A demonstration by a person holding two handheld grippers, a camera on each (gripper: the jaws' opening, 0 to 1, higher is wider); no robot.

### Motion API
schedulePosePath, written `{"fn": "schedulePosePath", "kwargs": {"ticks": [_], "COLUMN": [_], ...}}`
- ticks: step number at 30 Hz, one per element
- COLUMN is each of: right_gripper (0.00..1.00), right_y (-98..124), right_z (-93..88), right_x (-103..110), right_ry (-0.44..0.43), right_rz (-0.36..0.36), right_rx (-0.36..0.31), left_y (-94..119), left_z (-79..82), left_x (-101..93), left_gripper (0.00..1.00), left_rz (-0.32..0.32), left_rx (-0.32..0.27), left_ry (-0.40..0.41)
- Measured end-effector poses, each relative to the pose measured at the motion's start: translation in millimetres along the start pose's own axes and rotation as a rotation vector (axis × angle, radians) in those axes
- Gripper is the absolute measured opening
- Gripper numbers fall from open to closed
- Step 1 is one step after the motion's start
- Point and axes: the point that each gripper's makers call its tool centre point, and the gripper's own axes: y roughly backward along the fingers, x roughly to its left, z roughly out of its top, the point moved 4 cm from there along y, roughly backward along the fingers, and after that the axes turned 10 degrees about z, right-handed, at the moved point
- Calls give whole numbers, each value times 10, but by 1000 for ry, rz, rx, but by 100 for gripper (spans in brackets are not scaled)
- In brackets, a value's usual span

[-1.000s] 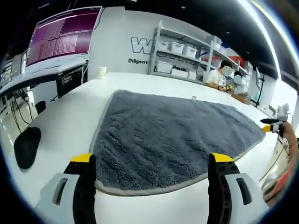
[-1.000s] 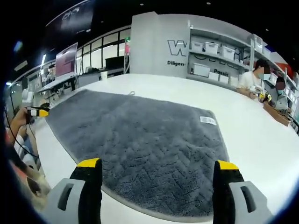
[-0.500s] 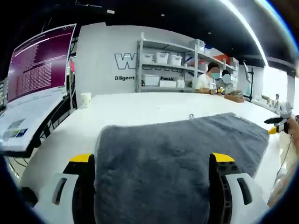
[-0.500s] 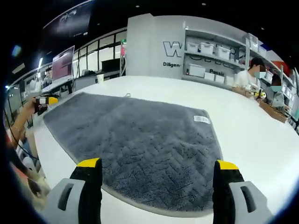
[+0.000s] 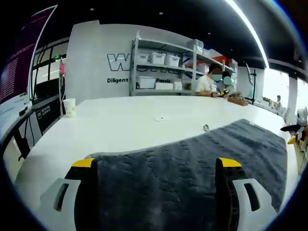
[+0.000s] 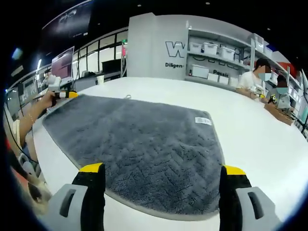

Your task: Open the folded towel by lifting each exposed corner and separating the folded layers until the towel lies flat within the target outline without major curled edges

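Left gripper (image 5: 156, 166) has dropped low over the towel (image 6: 139, 144) edge since a second ago; right gripper (image 6: 162, 171) barely shifted. Both jaws wide, holding nothing. Towel lies spread flat on the white table (image 6: 260, 139). Unfolding looks done; no outline visible to check against.

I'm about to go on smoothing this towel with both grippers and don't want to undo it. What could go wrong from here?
The left gripper sits open, low over the grey towel's corner; pushing forward could bunch or curl that edge. The right gripper is open at the near hem; dragging it may slide the whole towel on the smooth white table. The sewn label could snag.
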Motion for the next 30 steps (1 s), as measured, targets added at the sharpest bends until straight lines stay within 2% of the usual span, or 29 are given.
{"fn": "schedulePosePath", "kwargs": {"ticks": [5,9,25,30], "right_gripper": [99,99,99,99], "right_y": [28,44,24,11], "right_z": [-19,-54,-43,-14], "right_x": [-15,-25,-25,-45], "right_ry": [-7,-11,-8,-9], "right_rz": [-5,-10,-6,-3], "right_rx": [-3,4,6,-2], "left_y": [-172,-244,-340,-329], "left_z": [-151,-245,-246,-228], "left_x": [53,89,237,237], "left_gripper": [100,100,99,100], "left_rz": [4,17,52,40], "left_rx": [77,104,89,86], "left_ry": [-8,2,-3,5]}}
